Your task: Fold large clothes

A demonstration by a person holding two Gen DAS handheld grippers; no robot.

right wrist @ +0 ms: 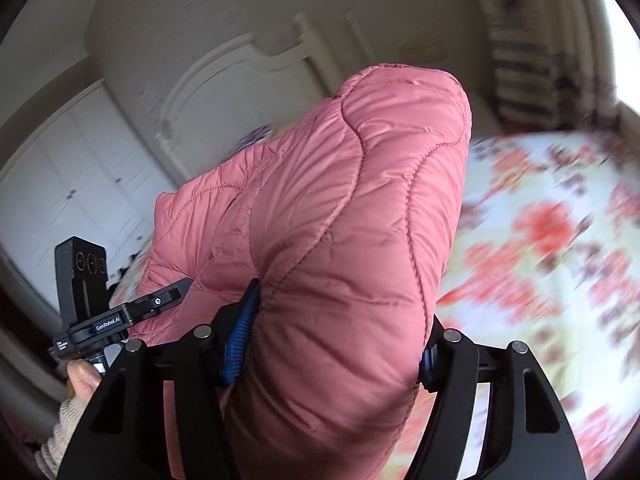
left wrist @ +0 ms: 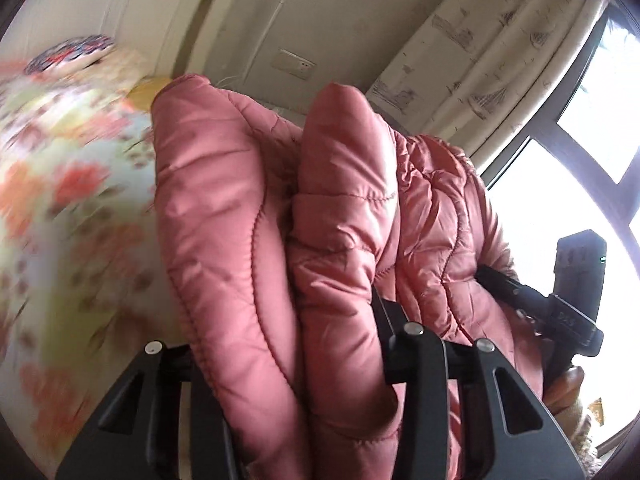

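Note:
A pink quilted puffer jacket (left wrist: 248, 216) fills the middle of both views, held up above the bed. My left gripper (left wrist: 288, 360) is shut on a thick bunch of the jacket; its fingertips are buried in the padding. My right gripper (right wrist: 332, 344) is shut on another padded fold of the jacket (right wrist: 340, 220), with one blue fingertip pad (right wrist: 240, 336) showing at its left. Each gripper shows in the other's view: the right one at the far right of the left wrist view (left wrist: 568, 312), the left one at the left of the right wrist view (right wrist: 120, 312).
A bed with a floral sheet (left wrist: 60, 200) lies under the jacket, also in the right wrist view (right wrist: 540, 248). A patterned pillow (left wrist: 72, 54) sits at its head. A white headboard (right wrist: 224, 76), wardrobe doors (right wrist: 68, 184), a curtain (left wrist: 500, 40) and a bright window (left wrist: 580, 160) surround it.

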